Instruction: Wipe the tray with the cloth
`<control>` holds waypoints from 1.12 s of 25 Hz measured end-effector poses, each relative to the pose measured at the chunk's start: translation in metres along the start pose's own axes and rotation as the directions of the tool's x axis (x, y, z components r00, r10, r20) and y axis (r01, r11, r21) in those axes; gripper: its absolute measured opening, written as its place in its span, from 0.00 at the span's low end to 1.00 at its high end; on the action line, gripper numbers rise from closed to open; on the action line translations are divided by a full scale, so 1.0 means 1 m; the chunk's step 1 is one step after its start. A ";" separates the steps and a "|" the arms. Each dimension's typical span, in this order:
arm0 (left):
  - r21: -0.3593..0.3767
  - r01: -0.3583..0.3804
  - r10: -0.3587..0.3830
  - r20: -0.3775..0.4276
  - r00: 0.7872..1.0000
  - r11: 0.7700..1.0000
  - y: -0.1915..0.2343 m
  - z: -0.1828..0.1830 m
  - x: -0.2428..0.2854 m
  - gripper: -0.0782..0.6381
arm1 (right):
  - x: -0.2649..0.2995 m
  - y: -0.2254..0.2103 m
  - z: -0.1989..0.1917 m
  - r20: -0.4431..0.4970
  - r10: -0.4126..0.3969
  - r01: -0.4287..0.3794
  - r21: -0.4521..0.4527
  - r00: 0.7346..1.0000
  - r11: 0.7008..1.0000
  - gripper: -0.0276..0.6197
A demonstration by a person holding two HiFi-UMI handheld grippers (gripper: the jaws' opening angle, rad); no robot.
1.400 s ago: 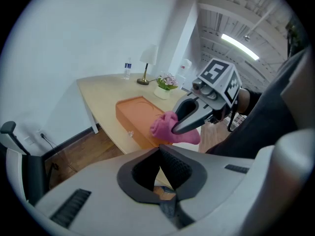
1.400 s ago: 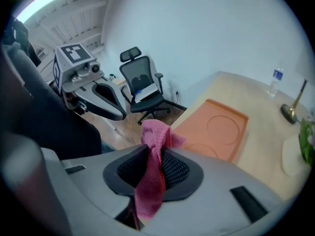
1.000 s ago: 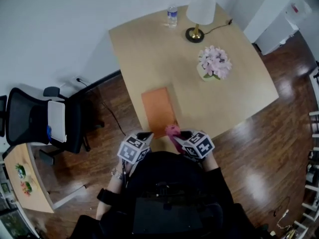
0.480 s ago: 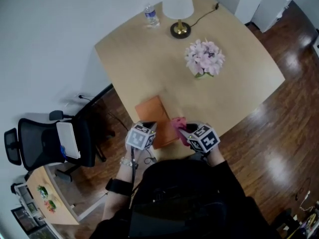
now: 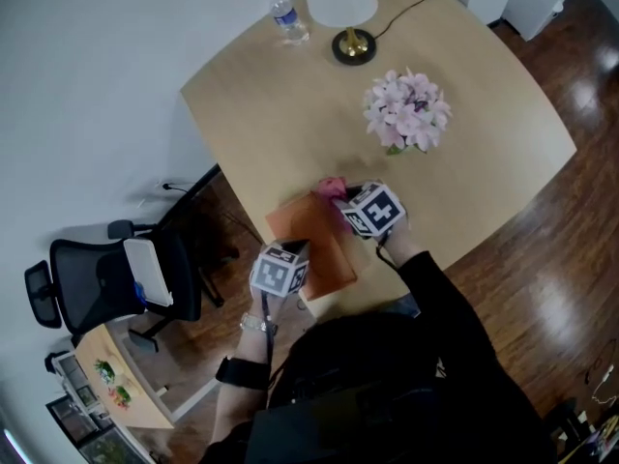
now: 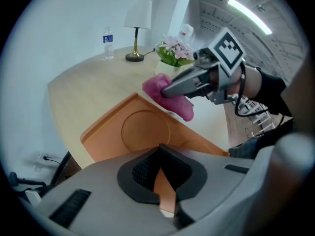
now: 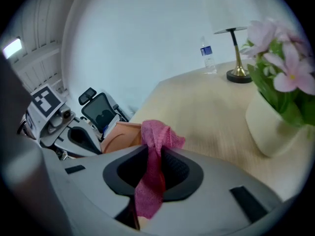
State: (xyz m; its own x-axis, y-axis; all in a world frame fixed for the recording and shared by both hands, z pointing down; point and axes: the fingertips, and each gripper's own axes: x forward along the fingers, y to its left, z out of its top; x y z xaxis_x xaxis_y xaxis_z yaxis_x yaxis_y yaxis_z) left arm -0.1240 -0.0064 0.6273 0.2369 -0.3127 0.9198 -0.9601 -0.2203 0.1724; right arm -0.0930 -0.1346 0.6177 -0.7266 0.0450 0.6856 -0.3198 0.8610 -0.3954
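Clenching the cloth (image 7: 156, 146) at one o'clock on the tray (image 5: 315, 246), a hard-pressing right gripper (image 6: 166, 90) could shove it from the left gripper (image 6: 163, 187) clamping its rim.

Beyond the tray (image 5: 309, 245), toward the wall, the surface (image 5: 261, 124) lies bare and wide, with room to pass. To the tray's far right stands 1 flower pot (image 5: 406, 114), near the right gripper (image 5: 340, 201), which hangs over the tray's far corner with the cloth (image 5: 331, 188). Well past the tray, 1 lamp (image 5: 353, 44) and 1 bottle (image 5: 288, 19) stand near each other. The left gripper (image 6: 160, 163) occupies the tray's near edge; the tray's middle lies open. Left of the tray, off the surface, stands 1 office chair (image 5: 116, 283).
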 end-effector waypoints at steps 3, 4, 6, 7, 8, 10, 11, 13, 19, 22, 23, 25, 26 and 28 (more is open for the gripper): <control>0.052 -0.016 0.019 -0.068 0.997 0.999 -0.002 -0.001 0.004 0.11 | 0.023 -0.001 0.013 -0.032 0.042 -0.042 -0.016 0.999 0.999 0.17; 0.068 -0.014 0.020 -0.087 0.996 0.998 -0.004 -0.001 0.005 0.11 | 0.028 0.003 0.014 -0.043 0.062 -0.064 -0.024 0.997 0.998 0.17; 0.083 -0.015 0.025 -0.116 0.993 0.996 -0.004 -0.002 0.005 0.11 | 0.033 0.015 0.012 -0.061 0.112 -0.115 -0.044 0.992 0.992 0.17; 0.080 -0.009 0.019 -0.124 0.992 0.997 -0.003 -0.003 0.005 0.11 | 0.033 0.021 0.009 -0.066 0.132 -0.136 -0.052 0.989 0.989 0.17; 0.071 0.003 0.006 -0.127 0.992 0.997 -0.003 -0.003 0.005 0.11 | 0.032 0.025 0.005 -0.071 0.144 -0.148 -0.058 0.987 0.987 0.17; 0.049 0.027 -0.021 -0.122 0.992 0.998 -0.001 -0.003 0.005 0.11 | 0.027 0.029 -0.011 -0.102 0.148 -0.156 -0.072 0.984 0.985 0.17; 0.043 0.037 -0.031 -0.116 0.993 0.998 -0.001 -0.002 0.005 0.11 | 0.024 0.030 -0.021 -0.125 0.148 -0.158 -0.080 0.981 0.984 0.17; 0.052 0.045 -0.040 -0.105 0.994 0.998 0.000 0.001 0.005 0.11 | 0.016 0.036 -0.040 -0.160 0.161 -0.177 -0.091 0.974 0.980 0.17; 0.083 0.054 -0.046 -0.104 0.994 0.995 -0.004 0.002 0.004 0.11 | -0.013 0.066 -0.094 -0.212 0.216 -0.231 -0.049 0.953 0.972 0.17; 0.088 0.046 -0.039 -0.085 0.996 0.995 -0.003 0.001 0.005 0.11 | -0.027 0.079 -0.121 -0.229 0.228 -0.238 -0.014 0.946 0.971 0.17; 0.087 0.044 -0.037 -0.081 0.996 0.995 -0.003 0.001 0.005 0.11 | -0.030 0.084 -0.130 -0.237 0.228 -0.237 -0.010 0.945 0.971 0.17; 0.091 0.035 -0.028 -0.074 0.997 0.995 -0.002 0.000 0.005 0.11 | -0.038 0.094 -0.144 -0.256 0.222 -0.232 -0.011 0.941 0.973 0.17; 0.095 0.029 -0.022 -0.071 0.997 0.995 -0.001 0.000 0.005 0.11 | -0.042 0.098 -0.151 -0.270 0.218 -0.229 -0.011 0.938 0.973 0.17; 0.102 0.024 -0.017 -0.067 0.998 0.994 -0.001 0.001 0.005 0.11 | -0.048 0.105 -0.162 -0.298 0.215 -0.228 -0.009 0.930 0.974 0.17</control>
State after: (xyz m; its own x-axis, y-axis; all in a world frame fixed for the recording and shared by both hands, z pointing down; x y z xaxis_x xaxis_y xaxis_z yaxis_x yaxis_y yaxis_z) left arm -0.1216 -0.0083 0.6318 0.2428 -0.2461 0.9384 -0.9339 -0.3209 0.1575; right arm 0.0073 0.0356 0.6425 -0.5632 0.3780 0.7348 -0.1399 0.8328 -0.5357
